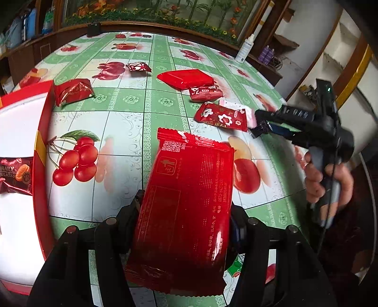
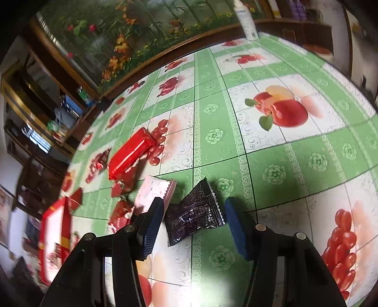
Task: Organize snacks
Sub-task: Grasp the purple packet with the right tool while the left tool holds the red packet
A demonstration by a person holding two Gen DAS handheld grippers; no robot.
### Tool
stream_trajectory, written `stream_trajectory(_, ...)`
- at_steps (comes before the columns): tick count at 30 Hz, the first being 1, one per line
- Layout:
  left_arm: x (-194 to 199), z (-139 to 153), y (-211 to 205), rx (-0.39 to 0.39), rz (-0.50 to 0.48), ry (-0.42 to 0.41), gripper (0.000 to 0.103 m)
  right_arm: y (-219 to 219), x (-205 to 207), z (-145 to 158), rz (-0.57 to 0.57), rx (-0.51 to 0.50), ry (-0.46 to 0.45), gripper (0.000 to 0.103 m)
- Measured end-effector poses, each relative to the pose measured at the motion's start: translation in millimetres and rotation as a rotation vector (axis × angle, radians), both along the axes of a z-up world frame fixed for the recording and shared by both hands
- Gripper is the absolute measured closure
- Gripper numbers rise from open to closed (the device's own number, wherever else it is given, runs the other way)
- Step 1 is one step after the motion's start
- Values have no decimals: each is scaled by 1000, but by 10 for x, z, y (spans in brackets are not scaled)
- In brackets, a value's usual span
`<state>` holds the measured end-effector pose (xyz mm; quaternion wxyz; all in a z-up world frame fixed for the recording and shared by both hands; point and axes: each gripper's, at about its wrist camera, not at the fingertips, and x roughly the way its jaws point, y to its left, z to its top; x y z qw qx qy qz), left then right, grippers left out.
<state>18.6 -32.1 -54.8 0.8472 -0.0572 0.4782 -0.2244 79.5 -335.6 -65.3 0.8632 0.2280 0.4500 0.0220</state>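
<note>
While the left gripper clamps a big red snack packet between its pads, the packet sticks up and forward over the table, printed back side facing the camera, crimped top edge farthest away. Left of it sits a red-rimmed white tray with one dark red snack already inside, near the rim.

Loose snacks on the fruit-print cloth: a red foil pouch just beside the tray's far corner, a small red-white wrapper farther back, a flat glossy red pack mid-table with a small red sachet touching its near edge, and a red flower-print packet overlapping a pink-white wrapper.

The right gripper shows in the left view at the right edge, held by a hand, fingertips low near the pink-white wrapper. In its own view the right gripper has jaws apart, blue pads either side of a dark purple wrapper lying crumpled on the cloth. The left pad is close to it, the right pad clearly off; not gripping. A white bottle stands at the table's far edge.
</note>
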Motion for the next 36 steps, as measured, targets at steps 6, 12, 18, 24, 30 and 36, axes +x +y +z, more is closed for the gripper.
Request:
stream_trajectory(6,53,-8,150,-89,12,41,48,516,4,-19,106,-392,-16,55)
stream_trajectory(12,29,10,204,-91,25,36,50,549,-20,-7,130,-403,-35,78)
stream_trajectory(18,-58,170,144,-128,-72,-31,50,277,-58,99,52,-241,-72,80)
stream_trajectory(24,-109,271,122,-95,-74,-101,50,90,-92,196,13,-97,-125,81)
stream_trajectory(30,-173,370,131,-87,-101,-168,50,156,-160,329,64,-36,-210,81)
stream_trajectory(36,-192,458,152,-113,-89,-219,50,206,-167,346,74,-43,-222,81)
